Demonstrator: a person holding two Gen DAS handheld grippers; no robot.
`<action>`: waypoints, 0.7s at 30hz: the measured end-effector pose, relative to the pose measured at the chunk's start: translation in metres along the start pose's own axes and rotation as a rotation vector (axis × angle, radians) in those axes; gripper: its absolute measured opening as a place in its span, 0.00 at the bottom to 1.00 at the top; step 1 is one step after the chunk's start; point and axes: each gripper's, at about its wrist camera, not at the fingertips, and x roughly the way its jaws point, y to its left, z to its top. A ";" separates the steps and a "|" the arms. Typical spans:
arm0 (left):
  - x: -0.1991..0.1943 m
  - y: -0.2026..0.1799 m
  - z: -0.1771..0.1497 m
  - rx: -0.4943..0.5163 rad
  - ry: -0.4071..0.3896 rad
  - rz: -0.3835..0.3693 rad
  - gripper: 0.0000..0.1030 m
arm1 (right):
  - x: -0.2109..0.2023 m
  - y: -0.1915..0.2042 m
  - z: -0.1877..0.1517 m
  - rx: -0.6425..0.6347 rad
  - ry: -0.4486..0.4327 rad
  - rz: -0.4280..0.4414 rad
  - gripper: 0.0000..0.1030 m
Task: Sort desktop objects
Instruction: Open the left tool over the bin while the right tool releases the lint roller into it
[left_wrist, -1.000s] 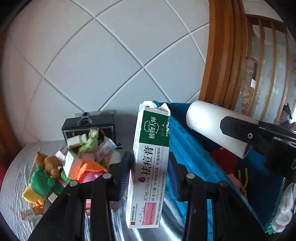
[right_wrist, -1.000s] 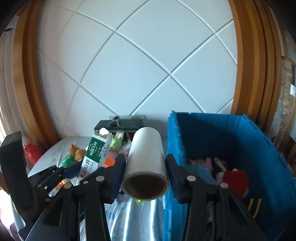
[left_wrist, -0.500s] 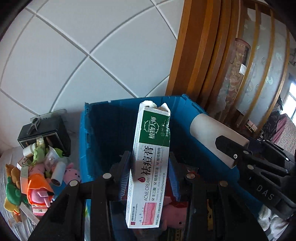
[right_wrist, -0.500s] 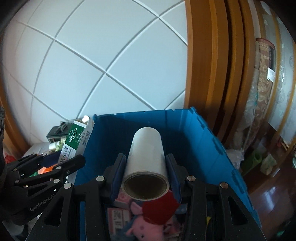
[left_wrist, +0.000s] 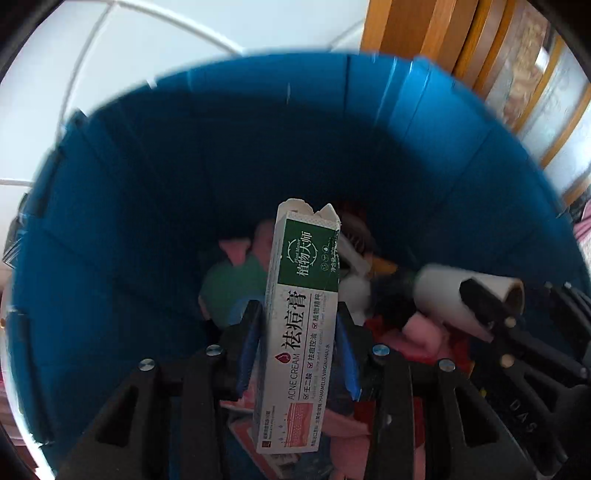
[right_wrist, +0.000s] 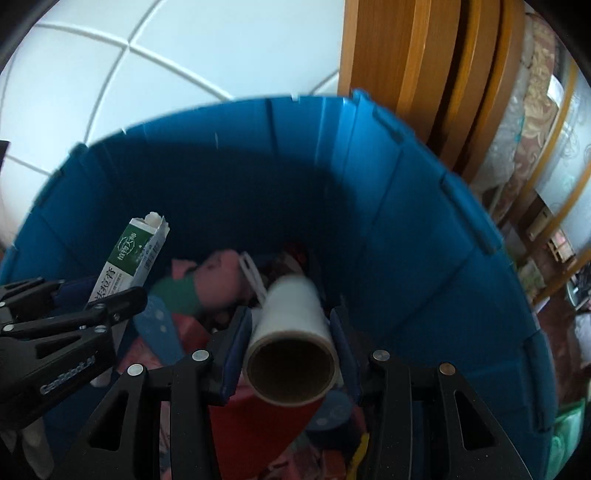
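My left gripper (left_wrist: 297, 325) is shut on a tall green and white acne cream box (left_wrist: 301, 325), held upright over the inside of a blue bin (left_wrist: 147, 184). My right gripper (right_wrist: 288, 332) is shut on a white roll with a cardboard core (right_wrist: 291, 343), also over the blue bin (right_wrist: 388, 221). In the left wrist view the roll (left_wrist: 443, 295) and the right gripper show at the right. In the right wrist view the cream box (right_wrist: 129, 262) and the left gripper show at the left. Both point steeply down into the bin.
The bin's floor holds a heap of soft toys and packets, among them a pink and green plush (right_wrist: 207, 280) and red items (right_wrist: 255, 435). A white tiled wall (right_wrist: 184, 44) stands behind the bin, a wooden frame (right_wrist: 413, 62) to its right.
Both grippers swung right from the cluttered table to over the blue bin and tipped downward into it, each still gripping its object. The pile of toys on the table has left view.
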 end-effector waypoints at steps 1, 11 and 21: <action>0.003 0.000 -0.002 -0.003 0.010 -0.001 0.37 | 0.005 -0.001 -0.001 0.002 0.014 -0.002 0.42; 0.007 -0.006 -0.013 0.024 0.037 0.037 0.43 | 0.031 -0.009 -0.010 0.018 0.079 -0.014 0.42; 0.003 -0.003 -0.007 0.037 0.020 0.067 0.77 | 0.029 -0.007 -0.008 0.040 0.087 -0.005 0.60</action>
